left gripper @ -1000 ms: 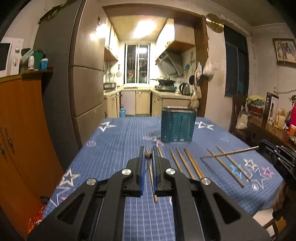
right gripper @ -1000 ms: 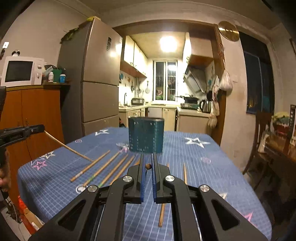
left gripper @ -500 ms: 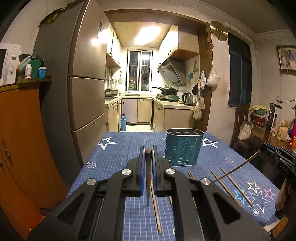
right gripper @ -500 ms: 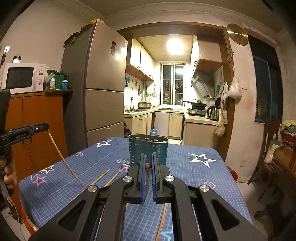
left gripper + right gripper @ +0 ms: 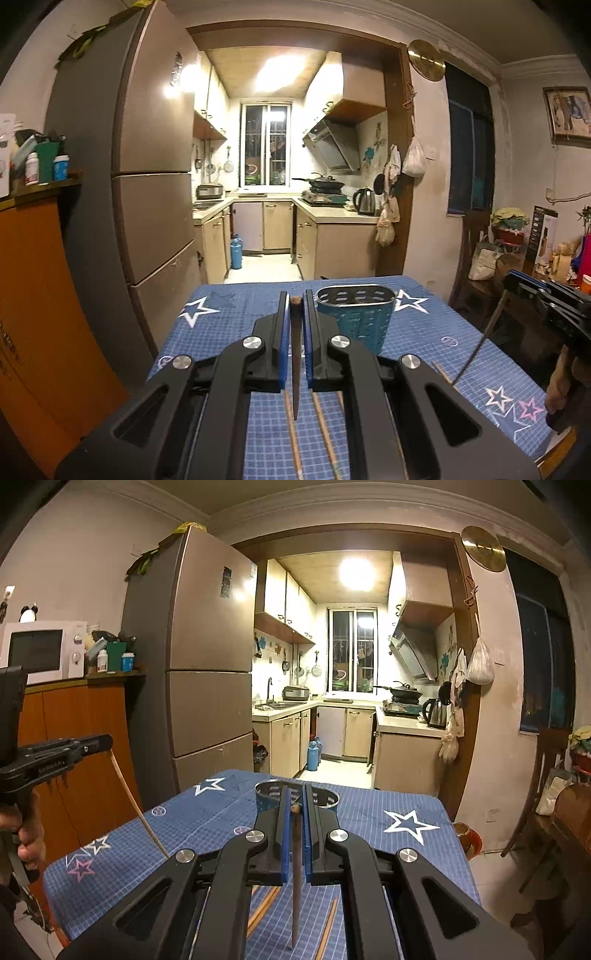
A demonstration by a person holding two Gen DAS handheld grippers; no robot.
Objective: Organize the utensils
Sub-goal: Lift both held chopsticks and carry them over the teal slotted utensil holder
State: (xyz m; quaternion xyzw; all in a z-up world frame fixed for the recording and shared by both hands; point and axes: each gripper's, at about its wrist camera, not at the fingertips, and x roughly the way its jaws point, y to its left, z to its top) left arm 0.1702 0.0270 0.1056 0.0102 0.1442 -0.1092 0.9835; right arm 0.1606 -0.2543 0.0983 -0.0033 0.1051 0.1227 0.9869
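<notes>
Utensil holder (image 5: 354, 317) stands on table (image 5: 424, 332), loose chopsticks (image 5: 325, 435) before it.

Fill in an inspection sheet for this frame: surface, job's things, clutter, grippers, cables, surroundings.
Surface: table under a blue grid cloth with stars.
Job's things: teal perforated holder upright; loose chopsticks flat on the cloth.
Clutter: nothing seen.
Grippers: left gripper shut on a chopstick hanging tip down; right gripper shut on another chopstick, also hanging.
Cables: nothing seen.
Surroundings: fridge, microwave, kitchen beyond.

Brown fridge (image 5: 147, 192), lit kitchen, barred window (image 5: 265, 146)
</notes>
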